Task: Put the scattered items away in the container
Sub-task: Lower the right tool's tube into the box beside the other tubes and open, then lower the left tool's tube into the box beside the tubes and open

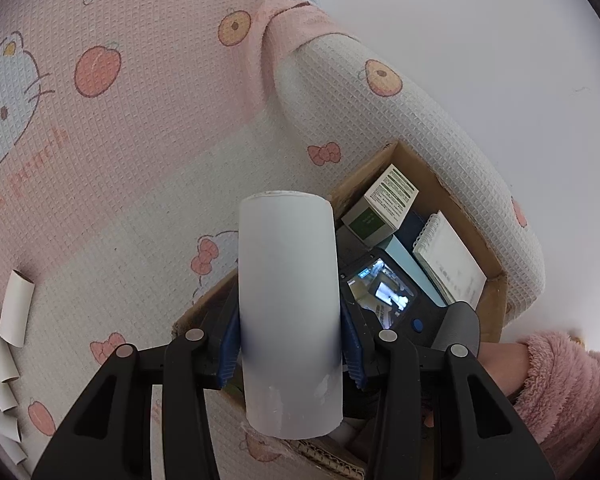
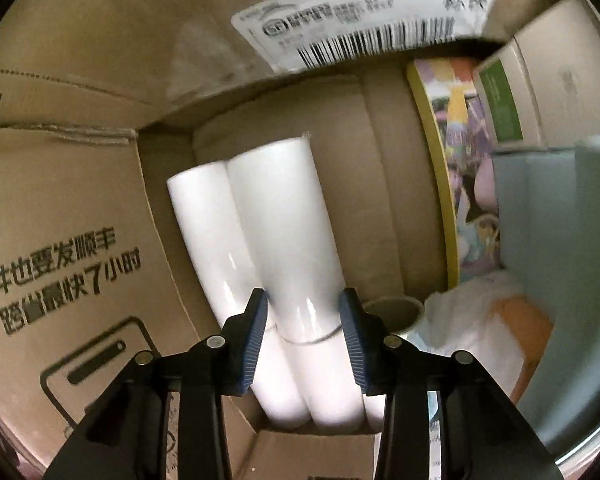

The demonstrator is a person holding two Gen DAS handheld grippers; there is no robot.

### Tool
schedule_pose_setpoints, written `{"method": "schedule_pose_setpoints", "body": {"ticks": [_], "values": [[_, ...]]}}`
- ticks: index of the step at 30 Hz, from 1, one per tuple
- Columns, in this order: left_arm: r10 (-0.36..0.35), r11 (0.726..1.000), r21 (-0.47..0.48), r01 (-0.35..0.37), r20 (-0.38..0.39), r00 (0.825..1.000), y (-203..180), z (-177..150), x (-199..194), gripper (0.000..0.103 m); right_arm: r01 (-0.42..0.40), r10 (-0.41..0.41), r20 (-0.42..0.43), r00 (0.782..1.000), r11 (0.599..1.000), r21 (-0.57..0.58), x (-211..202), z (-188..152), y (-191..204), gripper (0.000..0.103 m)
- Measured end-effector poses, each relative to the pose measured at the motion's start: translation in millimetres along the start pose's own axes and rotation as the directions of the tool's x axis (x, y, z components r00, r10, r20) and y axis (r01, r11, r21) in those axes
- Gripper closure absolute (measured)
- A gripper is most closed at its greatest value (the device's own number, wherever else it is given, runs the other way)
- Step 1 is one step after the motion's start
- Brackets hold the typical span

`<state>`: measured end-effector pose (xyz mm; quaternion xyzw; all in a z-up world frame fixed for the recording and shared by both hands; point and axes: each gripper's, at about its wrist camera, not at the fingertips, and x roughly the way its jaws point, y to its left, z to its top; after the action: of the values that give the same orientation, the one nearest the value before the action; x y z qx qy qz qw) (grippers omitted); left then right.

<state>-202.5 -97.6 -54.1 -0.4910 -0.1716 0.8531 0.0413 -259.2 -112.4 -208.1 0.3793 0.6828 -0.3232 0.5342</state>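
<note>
My left gripper (image 1: 290, 344) is shut on a white paper tube (image 1: 288, 300) and holds it above the near corner of the open cardboard box (image 1: 496, 300). Several more white tubes (image 1: 8, 344) lie on the pink cartoon mat at the far left. My right gripper (image 2: 303, 336) is down inside the box (image 2: 80, 200). Its blue pads (image 2: 256, 340) sit on both sides of a white tube (image 2: 284, 240) that lies against another white tube (image 2: 208, 232) on the box floor. The pads seem to touch it, but I cannot tell whether they grip.
The box also holds a small white and green carton (image 1: 380, 204), a spiral notebook (image 1: 452, 264), a pale blue box (image 2: 560, 260), a colourful book (image 2: 460, 168) and crumpled white wrapping (image 2: 472, 328). A rolled mat edge (image 1: 420, 120) runs behind the box. A pink sleeve (image 1: 560, 380) is at right.
</note>
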Motion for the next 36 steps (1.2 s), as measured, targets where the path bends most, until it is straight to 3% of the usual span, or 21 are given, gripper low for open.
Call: {"method": "schedule_pose_setpoints", "body": {"ticks": [4,6,10,13,15,17,18,19,20,22,24,26,27,28,32,33,36], "values": [[0.045,0.999,0.023,-0.045,0.006,0.999,-6,-1,-1,0.056,0.036,-0.037,0.095,0.995,0.999,0.017,-23,-12,-1,0.068],[0.065,0.997,0.035,-0.066,0.009,0.998,-10,-2,-1,0.056,0.09,-0.077,0.145,0.986,0.992,-0.087,-43,-18,2,0.066],[0.074,0.996,0.053,-0.075,0.015,0.997,-20,-3,-5,0.056,0.089,-0.058,0.208,0.976,0.986,-0.141,-71,-39,-1,0.054],[0.078,0.995,0.065,-0.078,0.014,0.997,-30,-5,-9,0.056,0.127,-0.076,0.239,0.968,0.97,-0.205,-88,-52,-11,0.053],[0.092,0.992,0.083,-0.091,-0.003,0.996,-40,-8,-8,0.056,0.126,-0.057,0.266,0.962,0.961,-0.248,-99,-62,-21,0.053],[0.099,0.99,0.102,-0.096,-0.021,0.995,-51,-12,-5,0.056,0.063,0.013,0.304,0.953,0.969,-0.239,-112,-73,-35,0.053],[0.102,0.989,0.111,-0.098,-0.033,0.994,-57,-14,-2,0.056,0.063,0.031,0.311,0.95,0.955,-0.289,-116,-76,-39,0.06],[0.103,0.988,0.116,-0.098,-0.045,0.994,-61,-16,0,0.056,0.062,0.04,0.332,0.942,0.955,-0.291,-123,-57,-27,0.077],[0.107,0.988,0.115,-0.099,-0.062,0.992,-65,-17,4,0.056,0.081,0.033,0.368,0.929,0.953,-0.291,-128,-41,1,0.083],[0.116,0.99,0.095,-0.105,-0.109,0.987,-69,-20,15,0.056,0.135,0.003,0.416,0.909,0.944,-0.3,-132,-48,-5,0.087],[0.109,0.994,0.047,-0.103,-0.17,0.979,-70,-21,29,0.057,0.193,-0.016,0.436,0.9,0.911,-0.364,-137,-48,-10,0.088],[0.063,0.996,-0.038,-0.075,-0.247,0.967,-67,-22,45,0.057,0.222,-0.027,0.475,0.88,0.907,-0.359,-141,-54,-17,0.088],[0.029,0.993,-0.098,-0.059,-0.284,0.959,-63,-24,54,0.057,0.232,-0.013,0.474,0.881,0.883,-0.407,-142,-58,-15,0.088],[0.007,0.989,-0.14,-0.053,-0.308,0.952,-60,-25,61,0.057,0.224,-0.004,0.476,0.879,0.887,-0.405,-144,-58,-19,0.087],[-0.072,0.929,-0.362,-0.073,-0.371,0.926,-44,-29,92,0.057,0.204,0.018,0.524,0.851,0.91,-0.362,-160,-56,-48,0.087],[-0.076,0.911,-0.402,-0.089,-0.377,0.923,-40,-31,98,0.057,0.223,0.021,0.536,0.844,0.895,-0.385,-161,-60,-49,0.087],[-0.009,0.87,-0.464,-0.168,-0.356,0.934,-30,-32,109,0.057,0.244,0.012,0.585,0.811,0.902,-0.356,-178,-71,-45,0.087]]}}
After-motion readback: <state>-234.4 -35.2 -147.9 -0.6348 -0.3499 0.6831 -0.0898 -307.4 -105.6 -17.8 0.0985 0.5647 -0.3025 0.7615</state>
